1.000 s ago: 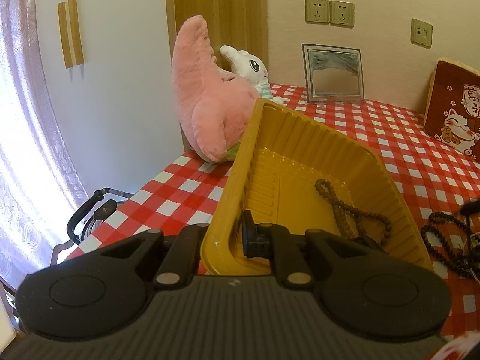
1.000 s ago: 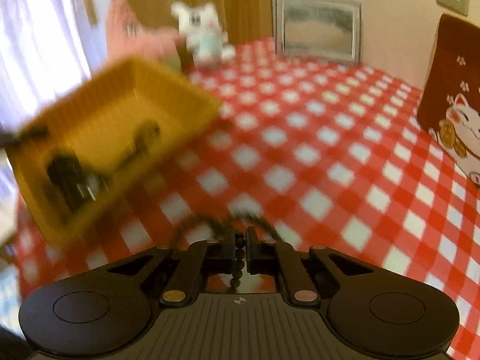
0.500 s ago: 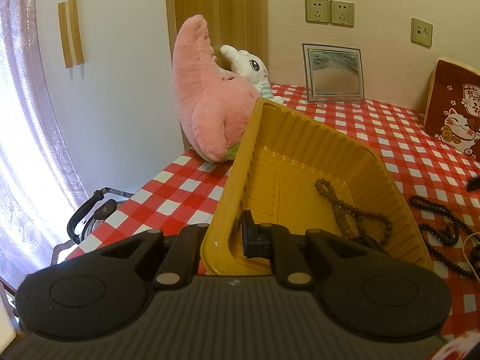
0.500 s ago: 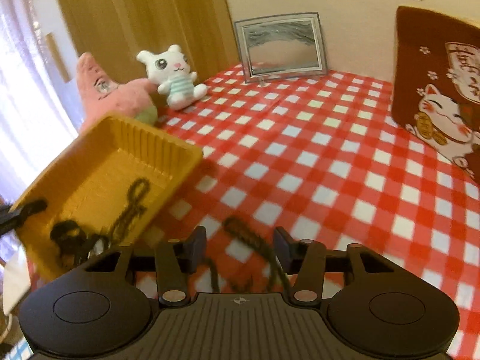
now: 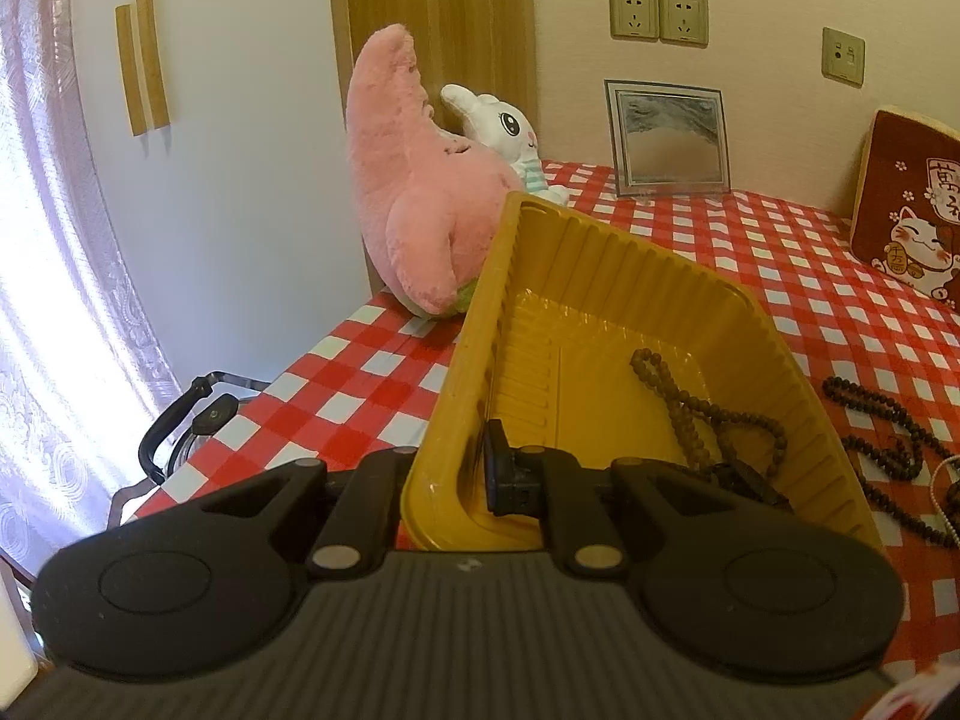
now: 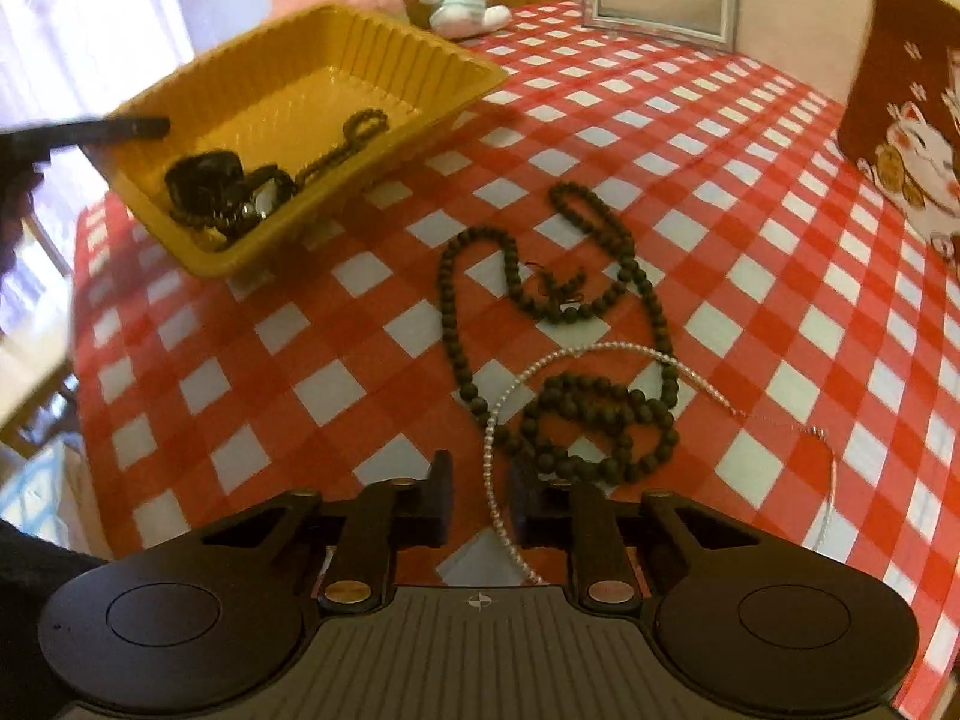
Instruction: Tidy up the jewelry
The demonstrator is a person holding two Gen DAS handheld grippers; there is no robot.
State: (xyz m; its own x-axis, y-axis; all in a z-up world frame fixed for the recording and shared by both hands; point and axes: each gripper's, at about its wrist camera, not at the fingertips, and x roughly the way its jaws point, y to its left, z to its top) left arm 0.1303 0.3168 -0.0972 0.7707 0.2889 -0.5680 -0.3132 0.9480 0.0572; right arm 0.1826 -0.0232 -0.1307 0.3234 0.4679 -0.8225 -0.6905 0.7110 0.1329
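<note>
My left gripper [image 5: 462,474] is shut on the near wall of a yellow plastic tray [image 5: 600,276] and holds it tilted above the table. A dark bead bracelet [image 5: 690,402] and other dark jewelry lie in the tray's low end. In the right wrist view the tray [image 6: 420,48] is at upper left. A long dark bead necklace [image 6: 510,258] lies spread on the red checked cloth. A thin pearl strand [image 6: 498,420] crosses it and runs between the fingers of my right gripper [image 6: 480,498], which is open just above the cloth.
A pink plush [image 5: 414,204] and a white bunny plush [image 5: 504,132] stand at the back left. A picture frame [image 5: 666,138] leans on the wall. A maroon cat cushion [image 5: 906,222] stands at right. The table's left edge drops to a dark frame [image 5: 180,426].
My right gripper let go of the dark bead necklace, opened, and came down low over the pearl strand. The left gripper and tray have barely moved.
</note>
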